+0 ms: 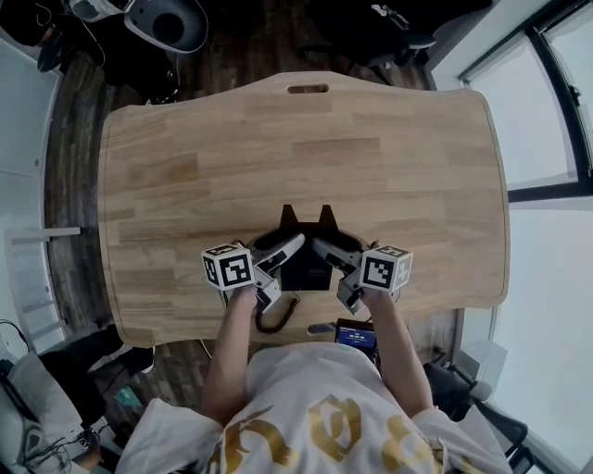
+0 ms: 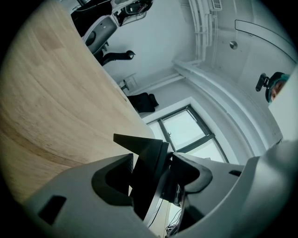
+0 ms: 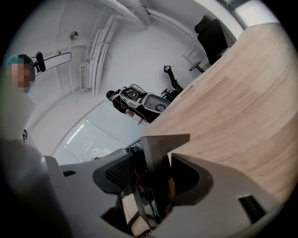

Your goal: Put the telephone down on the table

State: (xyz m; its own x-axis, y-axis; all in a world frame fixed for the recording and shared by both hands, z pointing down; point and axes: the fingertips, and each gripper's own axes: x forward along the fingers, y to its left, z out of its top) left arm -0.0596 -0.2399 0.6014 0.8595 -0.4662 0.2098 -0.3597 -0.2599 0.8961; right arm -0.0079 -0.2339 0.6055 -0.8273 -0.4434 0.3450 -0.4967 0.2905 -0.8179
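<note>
Holds black telephone (image 1: 306, 262) between two grippers, over the near part of the wooden table (image 1: 306, 148), just in from the edge closest to the person. Grips from the left with left gripper (image 1: 278, 270) and from the right with right gripper (image 1: 338, 268). Marker cubes face up, both close to the phone body.

In left gripper view: clamped on a black pointed panel of the telephone (image 2: 145, 155), jaws well spread yet pressed to both faces of it. Table (image 2: 56, 102) fills the left side, window behind.

In right gripper view: same sort of grip, jaws set against either face of the dark panel (image 3: 158, 148), thin cables hanging between them lower down. Table (image 3: 242, 93) on the right.

Cannot tell whether underside of telephone touches the table. Shows dark curly cord (image 1: 274, 319) looping off the near table edge below the left gripper. Office chair (image 1: 167, 20) beyond the far edge.
</note>
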